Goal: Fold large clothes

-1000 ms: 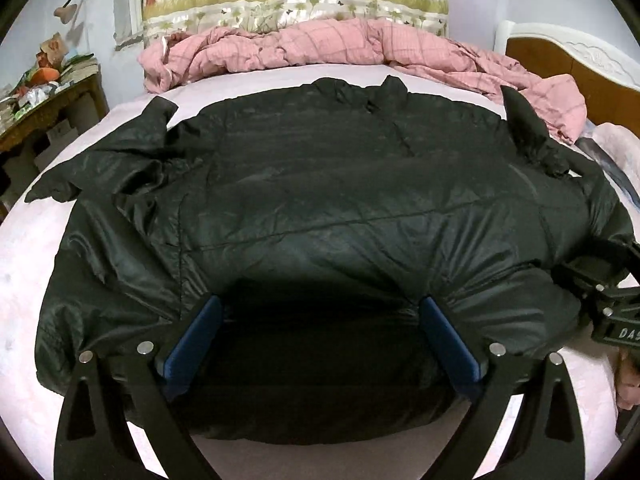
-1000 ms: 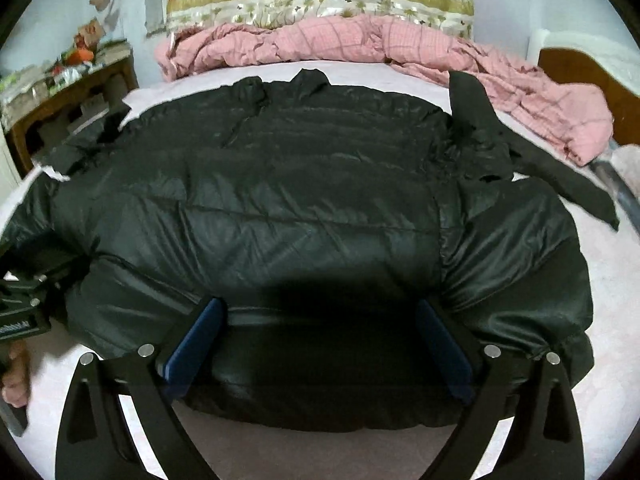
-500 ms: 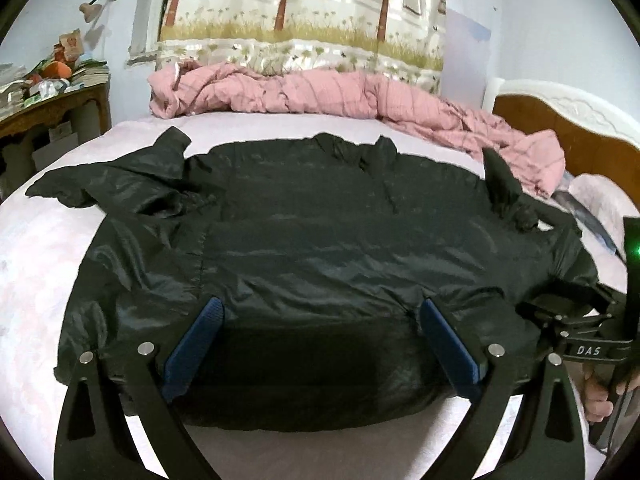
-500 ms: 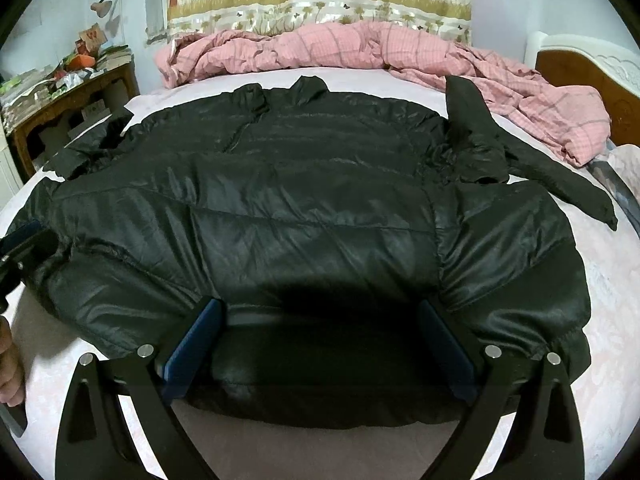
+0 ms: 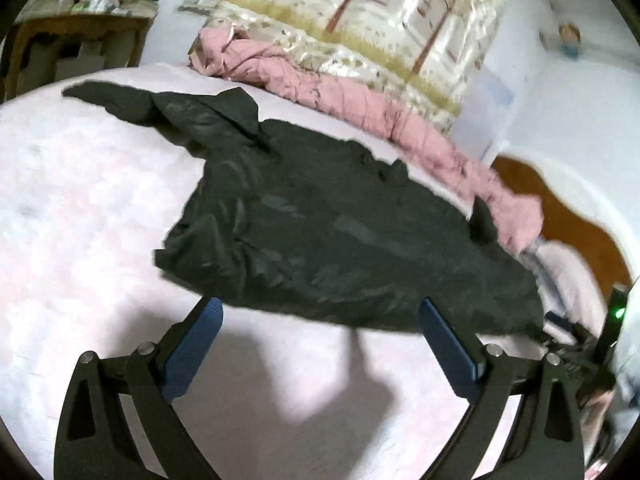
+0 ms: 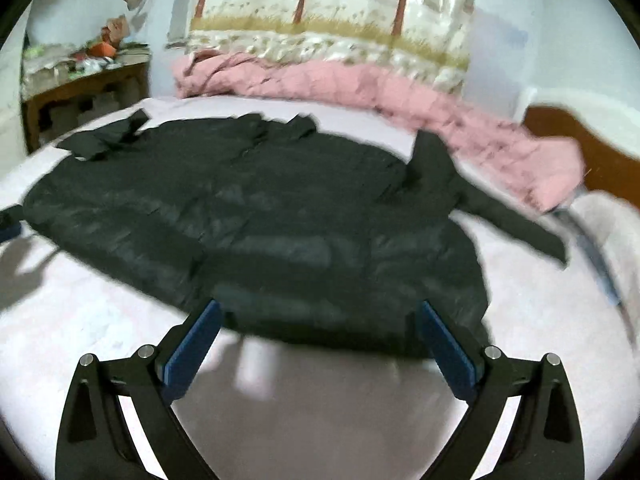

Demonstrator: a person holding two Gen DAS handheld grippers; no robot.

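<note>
Hovering spread, empty left tongs (image 5: 320, 344) and right tongs (image 6: 316, 344) over flat black puffy quilted jacket (image 6: 260, 232); pinching a sleeve cuff seeming wisest

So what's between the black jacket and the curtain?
A pink blanket lies bunched between the jacket and the curtain, clearest in the right wrist view.

Black jacket (image 6: 280, 216); pink quilt (image 6: 400, 100).
</note>
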